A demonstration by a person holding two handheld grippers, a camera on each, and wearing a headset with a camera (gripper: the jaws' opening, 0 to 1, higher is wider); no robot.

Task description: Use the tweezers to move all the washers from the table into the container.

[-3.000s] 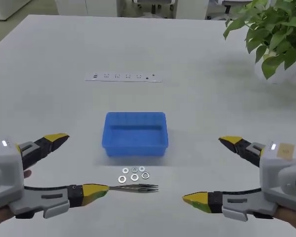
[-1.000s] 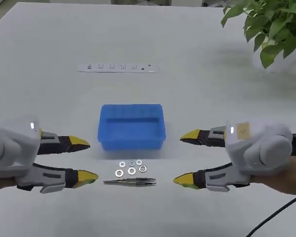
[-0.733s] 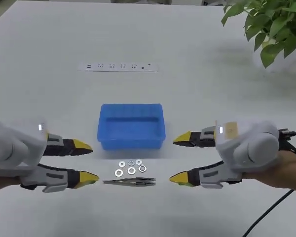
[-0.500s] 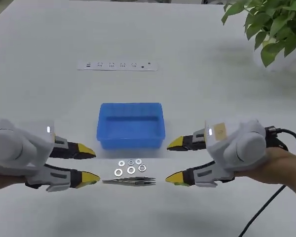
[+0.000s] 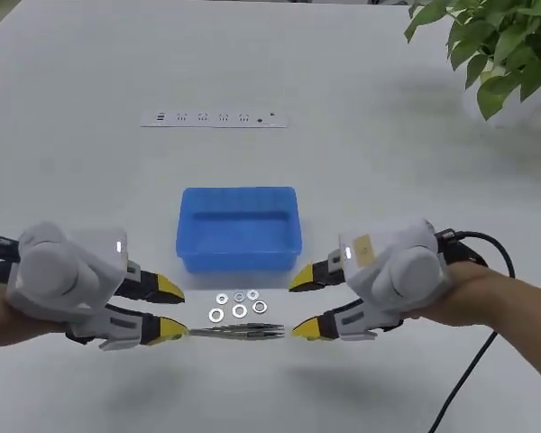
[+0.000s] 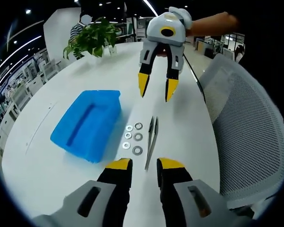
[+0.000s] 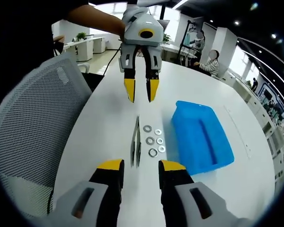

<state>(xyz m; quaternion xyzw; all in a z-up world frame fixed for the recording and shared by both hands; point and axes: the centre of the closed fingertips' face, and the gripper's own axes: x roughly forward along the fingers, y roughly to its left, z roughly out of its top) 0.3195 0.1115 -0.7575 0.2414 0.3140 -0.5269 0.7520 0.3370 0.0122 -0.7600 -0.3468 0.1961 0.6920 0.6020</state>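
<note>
Thin metal tweezers (image 5: 237, 332) (image 6: 152, 142) (image 7: 135, 146) lie flat on the white table, just in front of several small steel washers (image 5: 237, 305) (image 6: 134, 138) (image 7: 154, 141). Behind the washers stands a blue rectangular container (image 5: 239, 228) (image 6: 87, 123) (image 7: 201, 137). My left gripper (image 5: 173, 309) (image 6: 143, 164) is open at the tweezers' left end, its jaws stacked one above the other. My right gripper (image 5: 296, 309) (image 7: 141, 165) is open at the tweezers' right end, facing the left one. Neither gripper holds anything.
A white power strip (image 5: 215, 118) lies flat farther back on the table. A potted green plant (image 5: 496, 45) stands at the back right. A black cable (image 5: 469, 379) trails from the right gripper. A grey mesh chair (image 6: 246, 127) (image 7: 33, 132) stands at the table's near edge.
Both grippers have moved inward along the table, from wide apart to the two ends of the tweezers. The tweezers, washers and container have not moved.
</note>
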